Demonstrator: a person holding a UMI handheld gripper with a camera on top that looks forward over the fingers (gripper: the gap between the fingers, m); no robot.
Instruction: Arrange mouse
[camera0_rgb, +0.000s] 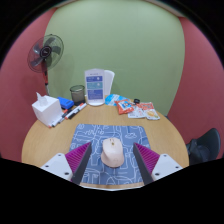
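A white computer mouse (112, 151) lies on a blue patterned mouse mat (100, 135) on a round wooden table (45, 145). It rests on the mat between my two fingers, with a gap at each side. My gripper (112, 160) is open. Its magenta pads (79, 158) stand left and right of the mouse, close to the near edge of the mat.
Beyond the mat stand a clear water jug (95, 87), a dark cup (77, 94), a white tissue box (45, 110) and snack packets (137, 108). A black fan (45, 52) stands behind at the left. A dark chair (205, 146) sits at the right.
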